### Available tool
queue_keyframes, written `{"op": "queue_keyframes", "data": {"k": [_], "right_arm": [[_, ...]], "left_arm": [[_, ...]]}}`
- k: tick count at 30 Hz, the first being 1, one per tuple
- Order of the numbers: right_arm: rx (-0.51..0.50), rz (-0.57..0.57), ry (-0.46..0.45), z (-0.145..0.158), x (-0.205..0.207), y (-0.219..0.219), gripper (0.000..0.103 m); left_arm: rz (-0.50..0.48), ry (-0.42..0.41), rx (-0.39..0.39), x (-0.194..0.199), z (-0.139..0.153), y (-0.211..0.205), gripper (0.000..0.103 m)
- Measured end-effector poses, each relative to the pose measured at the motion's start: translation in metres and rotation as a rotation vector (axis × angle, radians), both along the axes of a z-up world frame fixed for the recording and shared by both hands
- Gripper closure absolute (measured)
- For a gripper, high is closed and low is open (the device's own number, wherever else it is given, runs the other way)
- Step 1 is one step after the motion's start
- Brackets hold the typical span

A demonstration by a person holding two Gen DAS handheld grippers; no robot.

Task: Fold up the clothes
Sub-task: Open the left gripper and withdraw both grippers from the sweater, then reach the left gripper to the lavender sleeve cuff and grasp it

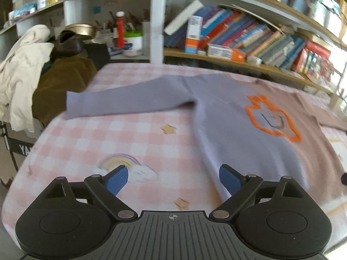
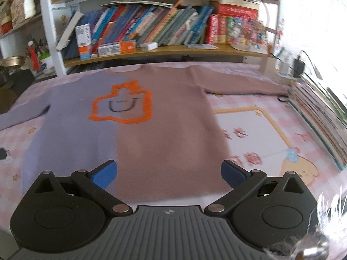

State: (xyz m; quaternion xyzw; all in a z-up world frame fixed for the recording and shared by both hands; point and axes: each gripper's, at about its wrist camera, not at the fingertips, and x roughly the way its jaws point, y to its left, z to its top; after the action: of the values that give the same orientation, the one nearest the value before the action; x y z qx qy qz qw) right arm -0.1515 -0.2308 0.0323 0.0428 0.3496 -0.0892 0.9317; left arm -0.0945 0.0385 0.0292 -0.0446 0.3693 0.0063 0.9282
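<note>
With the two-tone lilac-and-mauve knitted sweater (image 2: 134, 130) flat and unfolded on the pink checked bedsheet (image 1: 134, 134), the left gripper (image 1: 172, 178) and right gripper (image 2: 169, 174) hover wide and empty, so folding seemingly starts by pinching a sleeve.

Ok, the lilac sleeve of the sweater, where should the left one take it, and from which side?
Take the lilac sleeve at its cuff end, coming in from the outer, left side with the left hand-held gripper, now open. The sleeve lies flat and straight out from the sweater on the checked cover, so the cuff is the free edge; pinching there should let it fold inward over the body.
</note>
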Motion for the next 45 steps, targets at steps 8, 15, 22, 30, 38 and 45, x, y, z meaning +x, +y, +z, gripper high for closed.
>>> {"op": "queue_keyframes", "data": {"k": [8, 15, 22, 30, 38, 45], "right_arm": [[-0.059, 0.026, 0.030, 0.004, 0.020, 0.033, 0.000], [-0.101, -0.025, 0.063, 0.005, 0.025, 0.037, 0.000], [-0.104, -0.082, 0.093, 0.001, 0.025, 0.038, 0.000], [-0.116, -0.090, 0.141, -0.003, 0.025, 0.051, 0.000], [-0.133, -0.132, 0.173, -0.004, 0.021, 0.054, 0.000], [-0.143, -0.104, 0.180, -0.004, 0.024, 0.061, 0.000]], "left_arm": [[0.119, -0.036, -0.118, 0.033, -0.011, 0.071, 0.010], [0.261, -0.073, -0.169, 0.063, -0.027, 0.124, 0.010], [0.320, -0.110, -0.132, 0.089, -0.037, 0.163, 0.012], [0.399, -0.133, -0.230, 0.110, -0.055, 0.199, 0.026], [0.428, -0.127, -0.251, 0.135, -0.068, 0.218, 0.055], [0.384, -0.125, -0.325, 0.144, -0.068, 0.218, 0.057]]}}
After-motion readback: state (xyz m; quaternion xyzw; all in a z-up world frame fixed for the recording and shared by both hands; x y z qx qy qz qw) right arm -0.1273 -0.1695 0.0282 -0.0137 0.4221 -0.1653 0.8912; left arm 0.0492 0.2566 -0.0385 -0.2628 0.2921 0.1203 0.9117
